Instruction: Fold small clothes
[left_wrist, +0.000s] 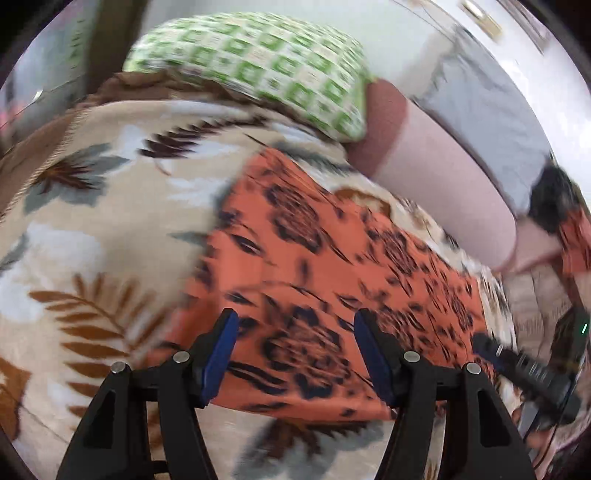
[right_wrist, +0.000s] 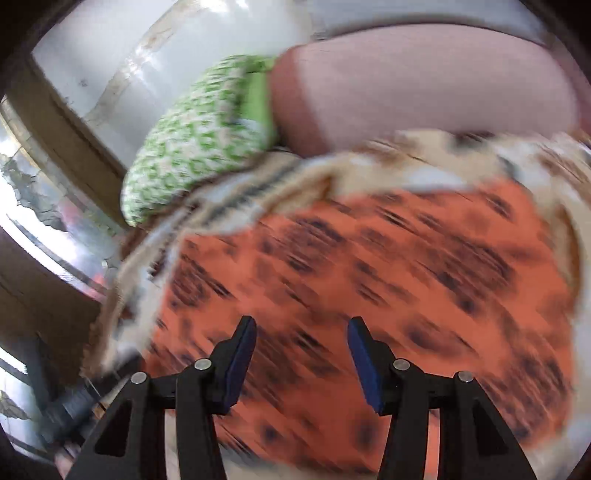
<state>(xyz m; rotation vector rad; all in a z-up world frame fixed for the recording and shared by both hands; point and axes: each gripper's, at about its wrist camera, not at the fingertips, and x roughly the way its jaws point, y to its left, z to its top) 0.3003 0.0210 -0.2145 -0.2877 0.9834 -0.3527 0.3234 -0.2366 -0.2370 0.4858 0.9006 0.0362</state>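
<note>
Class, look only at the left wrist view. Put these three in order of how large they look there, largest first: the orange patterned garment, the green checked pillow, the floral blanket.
1. floral blanket
2. orange patterned garment
3. green checked pillow

The pillow lies farther from the camera, so its true size is unsure.

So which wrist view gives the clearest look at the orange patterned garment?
The left wrist view: the orange garment lies flat on the floral blanket, its print and edges fairly sharp. In the right wrist view it fills more of the frame but is smeared by motion blur.
</note>
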